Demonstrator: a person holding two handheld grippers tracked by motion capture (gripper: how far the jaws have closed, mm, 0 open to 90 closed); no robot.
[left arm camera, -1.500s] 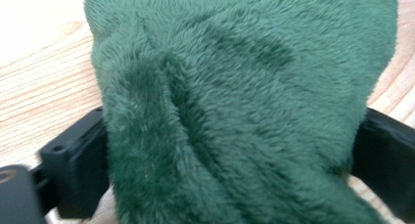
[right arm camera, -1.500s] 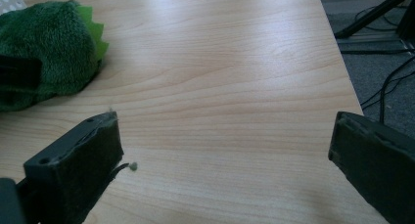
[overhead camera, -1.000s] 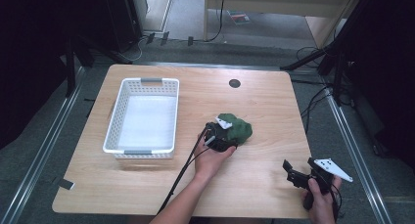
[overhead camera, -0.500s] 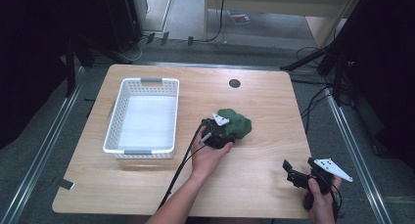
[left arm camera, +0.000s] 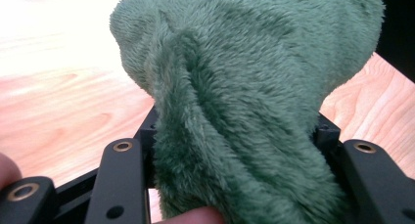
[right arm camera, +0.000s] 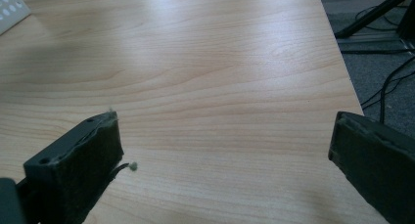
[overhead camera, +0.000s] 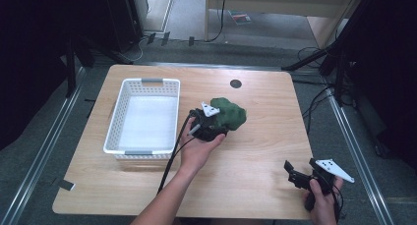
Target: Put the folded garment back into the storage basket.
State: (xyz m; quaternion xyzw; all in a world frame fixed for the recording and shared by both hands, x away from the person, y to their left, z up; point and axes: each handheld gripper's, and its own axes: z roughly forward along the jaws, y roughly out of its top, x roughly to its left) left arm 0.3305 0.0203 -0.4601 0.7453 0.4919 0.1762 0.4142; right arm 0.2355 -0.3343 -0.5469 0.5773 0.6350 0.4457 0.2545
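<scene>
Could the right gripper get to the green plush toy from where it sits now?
Probably yes. The right gripper is open near the table's front right corner, with bare wood between it and the green plush toy. The left gripper already has the toy between its jaws on the near side.

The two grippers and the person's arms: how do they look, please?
Both are black. The left gripper carries a grey three-cornered plate and trails a black cable; the right gripper carries a plate too, and its claw pads look worn. The forearms are bare, without sleeves.
</scene>
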